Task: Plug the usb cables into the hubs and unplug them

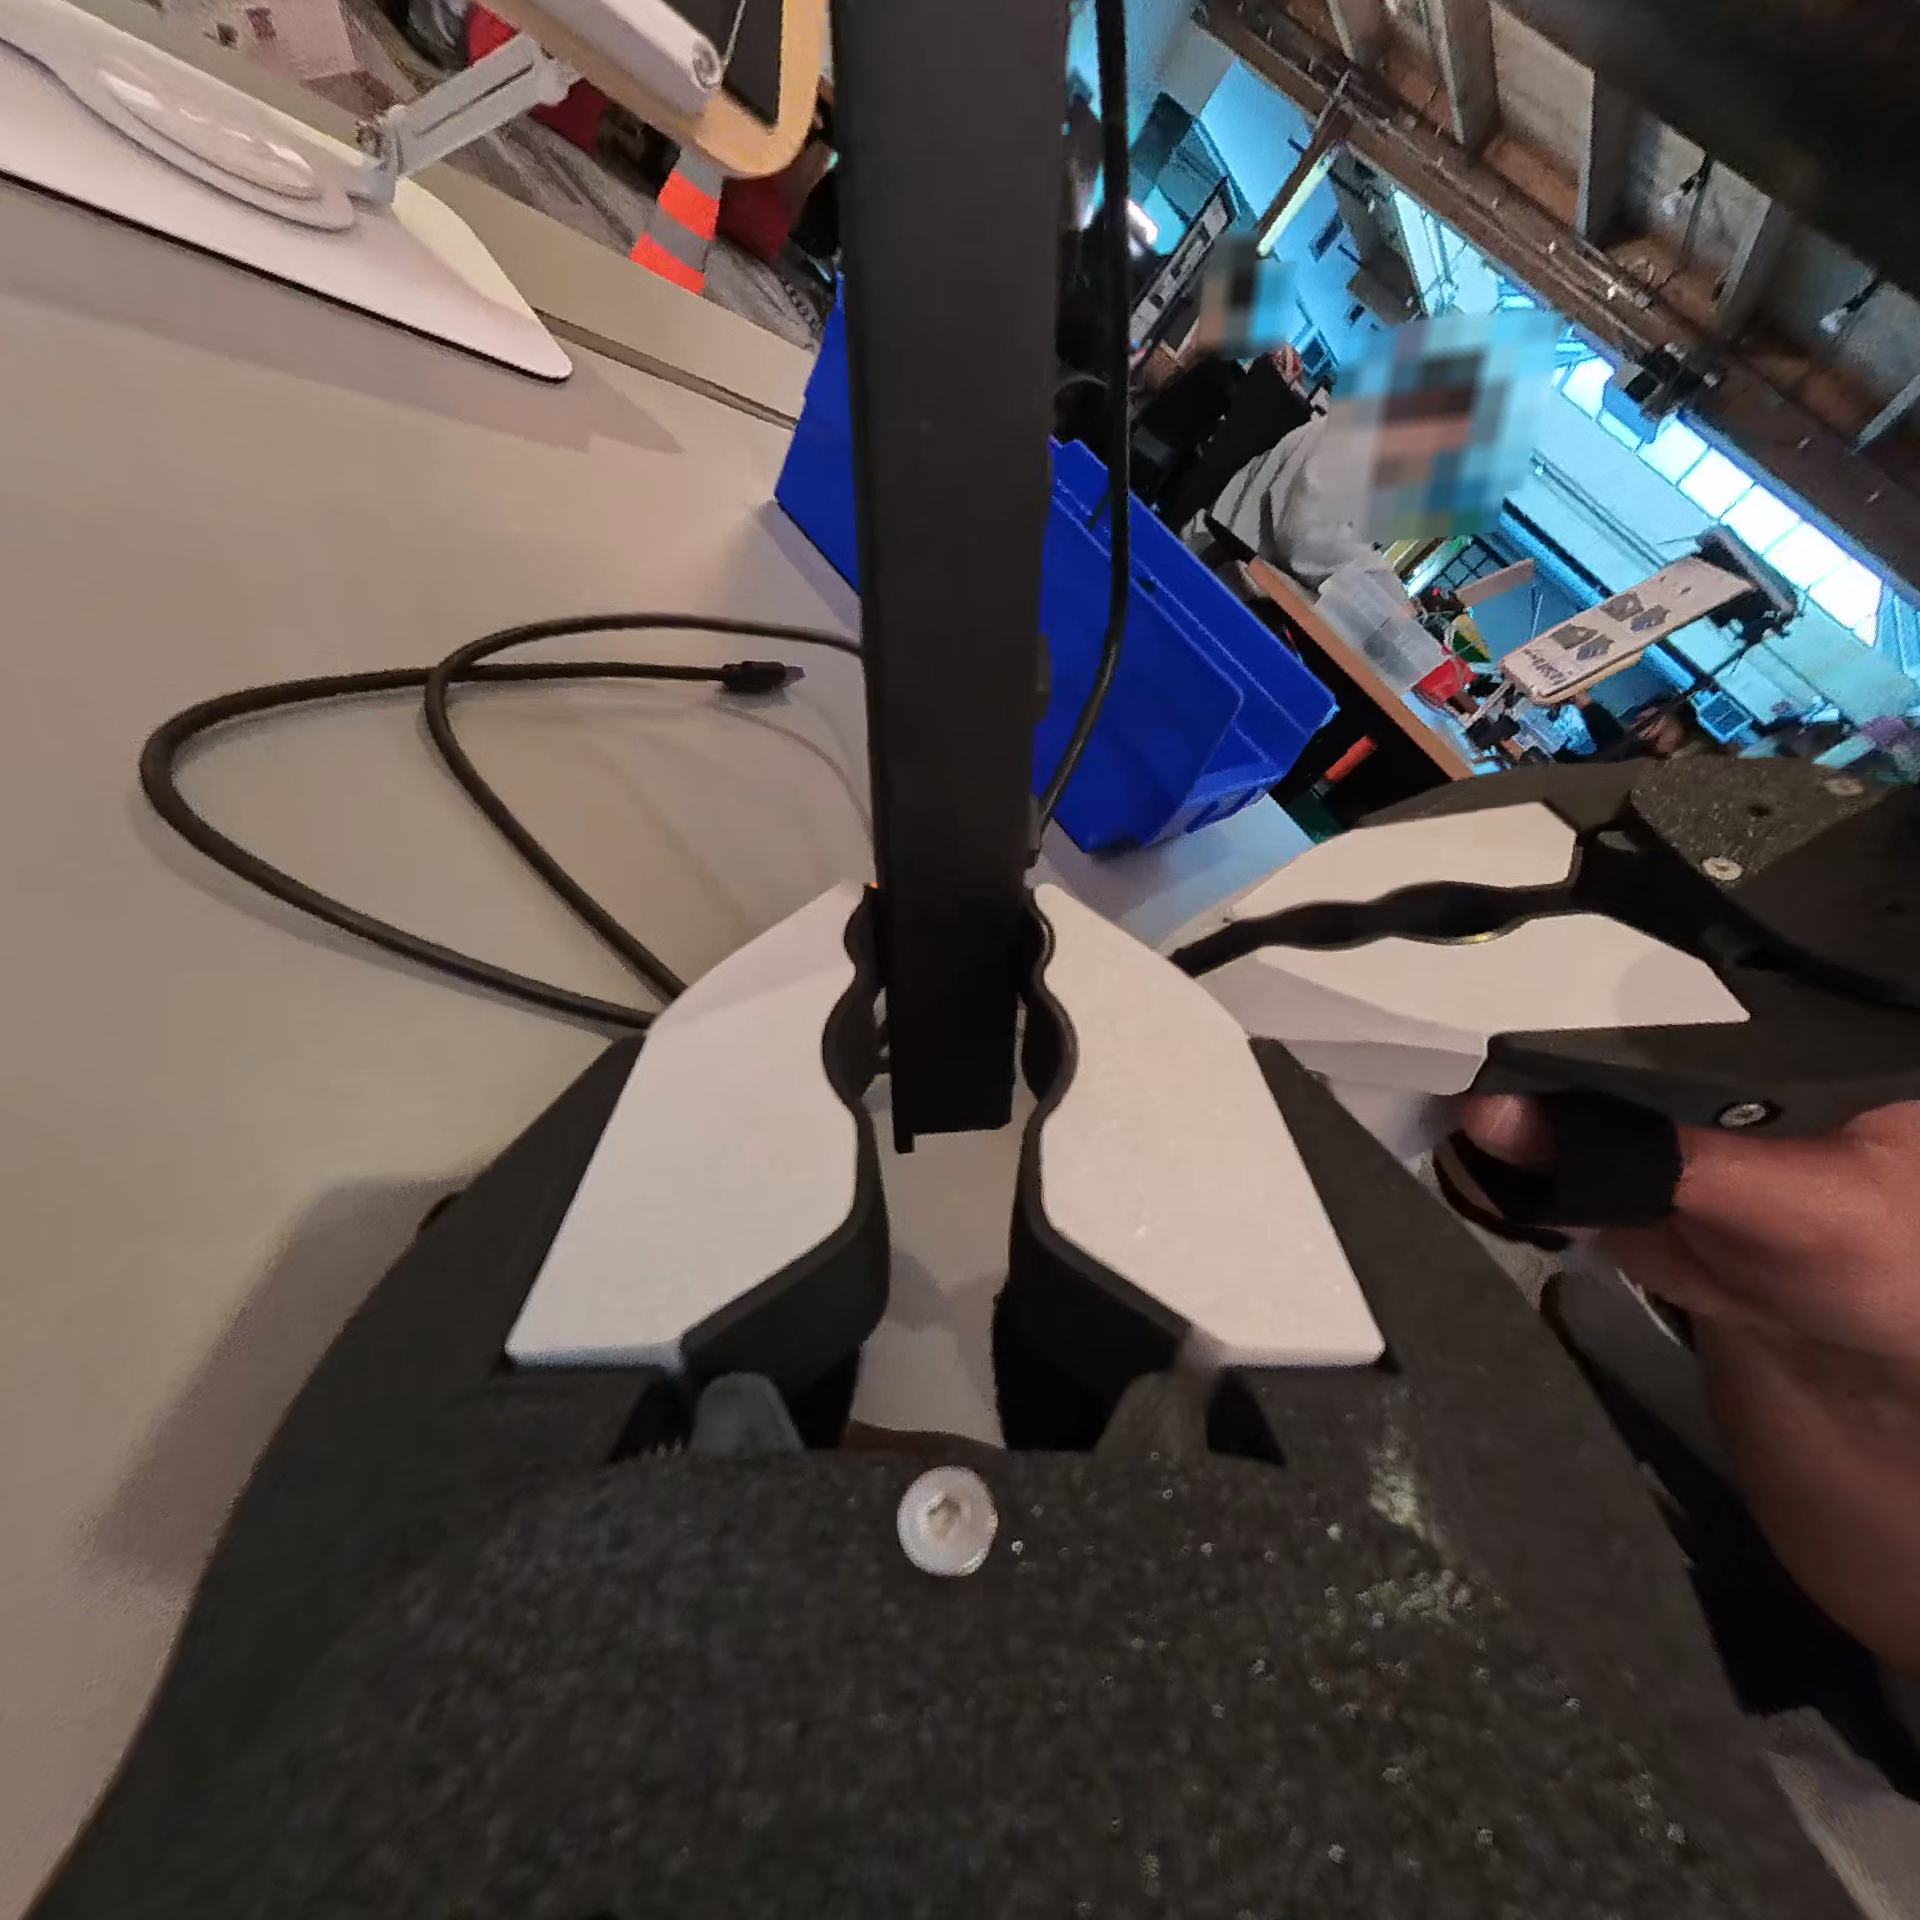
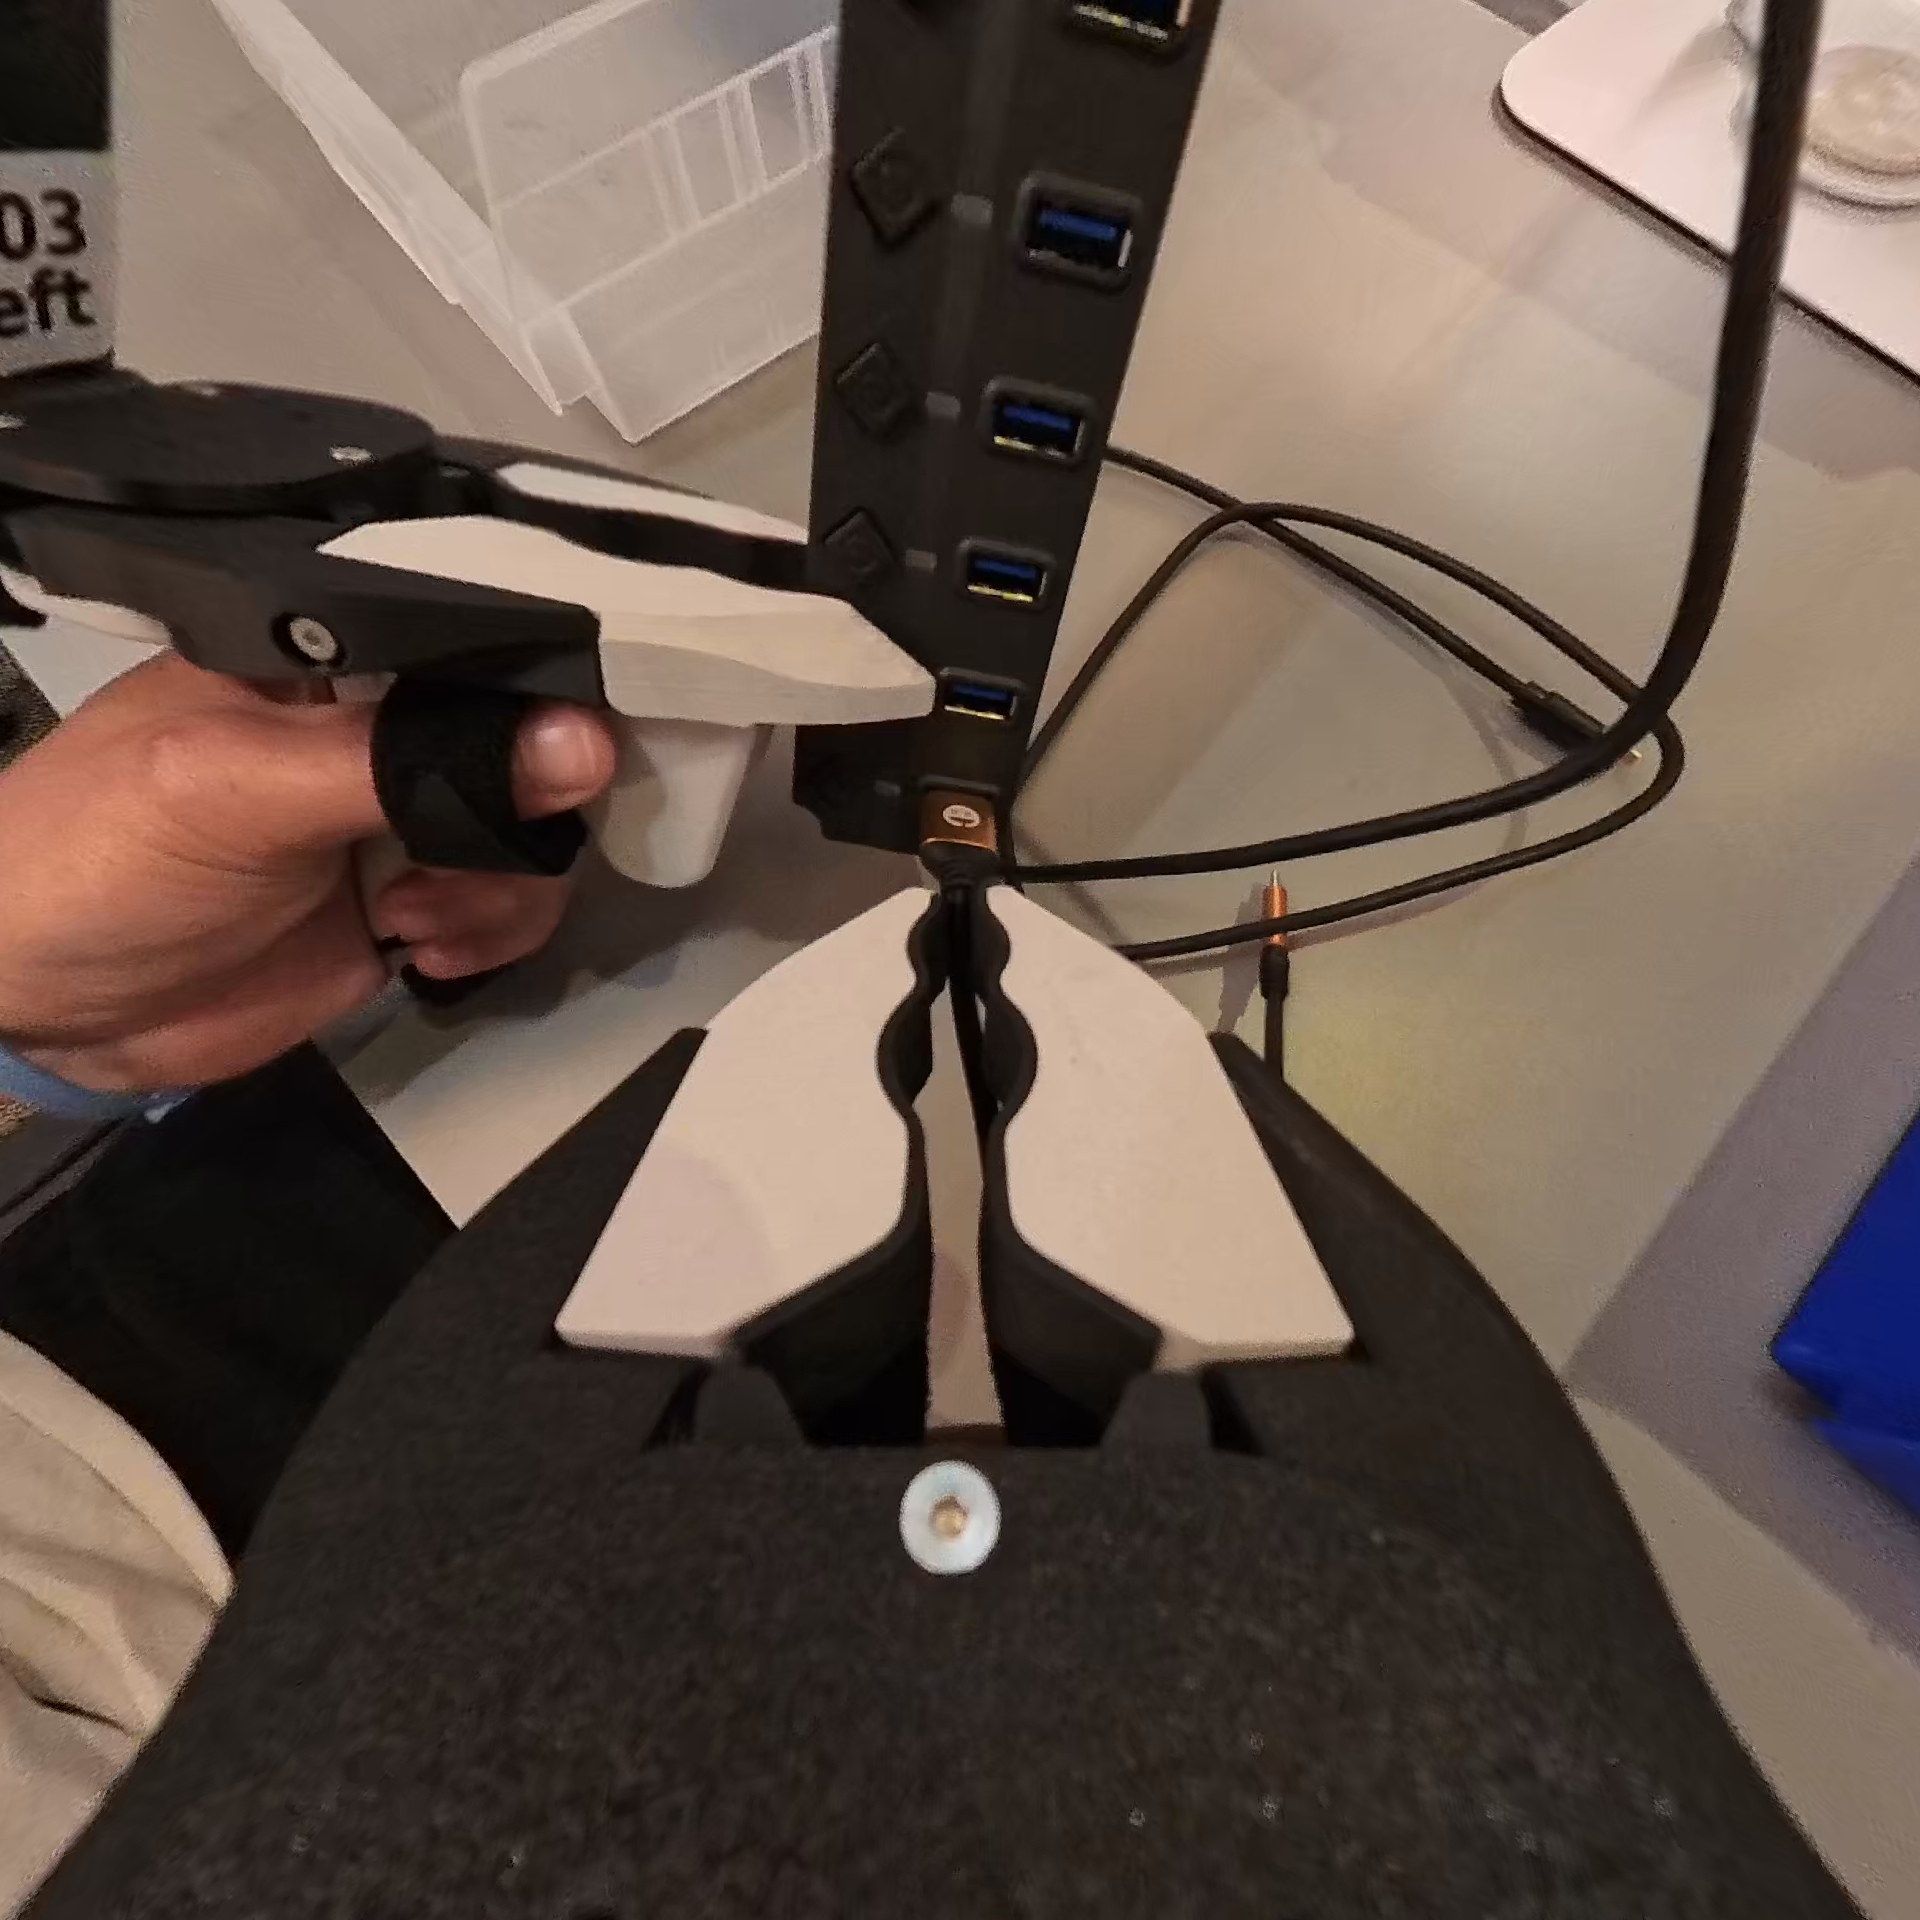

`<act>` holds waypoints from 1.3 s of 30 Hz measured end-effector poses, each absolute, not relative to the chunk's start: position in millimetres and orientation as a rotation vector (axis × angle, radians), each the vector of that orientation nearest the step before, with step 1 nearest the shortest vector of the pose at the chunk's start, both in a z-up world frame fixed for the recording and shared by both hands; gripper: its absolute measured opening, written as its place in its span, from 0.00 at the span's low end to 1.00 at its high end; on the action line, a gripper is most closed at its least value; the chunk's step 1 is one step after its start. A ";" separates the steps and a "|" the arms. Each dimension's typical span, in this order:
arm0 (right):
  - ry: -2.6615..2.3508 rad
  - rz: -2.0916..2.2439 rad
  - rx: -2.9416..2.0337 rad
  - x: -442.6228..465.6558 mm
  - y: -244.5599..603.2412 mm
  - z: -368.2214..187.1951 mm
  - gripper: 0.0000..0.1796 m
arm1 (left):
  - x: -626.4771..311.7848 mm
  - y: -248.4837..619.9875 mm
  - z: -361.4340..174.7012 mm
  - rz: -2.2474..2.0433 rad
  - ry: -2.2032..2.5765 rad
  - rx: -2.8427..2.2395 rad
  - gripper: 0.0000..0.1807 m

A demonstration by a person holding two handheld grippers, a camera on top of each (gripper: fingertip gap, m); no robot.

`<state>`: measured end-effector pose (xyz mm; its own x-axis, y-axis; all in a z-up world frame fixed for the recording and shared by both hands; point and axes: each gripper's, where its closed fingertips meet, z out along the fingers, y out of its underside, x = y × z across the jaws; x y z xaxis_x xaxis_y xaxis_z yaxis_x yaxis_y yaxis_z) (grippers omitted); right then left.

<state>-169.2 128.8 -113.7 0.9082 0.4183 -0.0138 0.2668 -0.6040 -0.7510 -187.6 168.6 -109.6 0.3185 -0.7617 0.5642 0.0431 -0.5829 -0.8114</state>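
A long black USB hub (image 1: 956, 520) with blue ports stands upright off the table. My left gripper (image 1: 951, 904) is shut on the hub's lower end. It also shows from the side in the right wrist view (image 2: 831, 623). An orange USB plug (image 2: 958, 816) sits in the lowest port of the hub (image 2: 956, 416). My right gripper (image 2: 961, 899) is shut on the black cable just behind that plug. It shows at the right of the left wrist view (image 1: 1216, 945). The ports above the plug are empty.
Black cables (image 2: 1455, 582) loop on the grey table, with a loose orange connector (image 2: 1273, 925) and a loose dark plug (image 1: 758, 675). A clear plastic organiser (image 2: 623, 229), a white monitor base (image 2: 1714, 156) and a blue bin (image 1: 1143, 675) stand behind.
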 end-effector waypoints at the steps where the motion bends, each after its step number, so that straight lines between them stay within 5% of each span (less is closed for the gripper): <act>1: -0.508 0.259 -2.238 -170.5 127.9 -111.0 0.02 | -188.2 169.1 -106.3 -1.360 0.653 -1.814 0.13; 9: -0.560 0.846 -1.910 -161.5 134.6 -22.0 0.19 | -201.0 160.0 -63.7 -1.777 0.697 -1.567 0.13; 15: -0.700 1.126 -1.966 -191.5 152.4 -39.9 0.30 | -201.1 140.7 -45.7 -1.963 0.723 -1.444 0.13; 18: -0.692 1.214 -1.961 -203.6 154.8 -39.5 0.16 | -199.5 137.5 -47.5 -1.932 0.745 -1.450 0.13; 21: -0.713 1.194 -1.982 -203.6 154.1 -41.5 0.15 | -198.7 136.3 -51.3 -1.884 0.800 -1.468 0.13; 26: -0.790 0.891 -1.969 -170.7 159.9 -15.1 0.14 | -202.3 146.5 -58.2 -1.681 0.824 -1.503 0.21; 33: -0.743 0.248 -2.061 9.4 216.2 90.1 0.13 | -212.4 157.0 -56.5 -1.865 0.652 -1.537 0.16; 39: -0.935 -0.339 -2.429 163.2 265.7 58.2 0.14 | -211.1 162.7 -59.8 -1.873 0.631 -1.560 0.15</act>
<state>163.2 265.7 58.2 0.7315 0.5525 0.3996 0.6802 -0.6323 -0.3709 -211.1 162.7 -59.8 -0.1161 -0.7155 0.6889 0.1532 -0.6982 -0.6994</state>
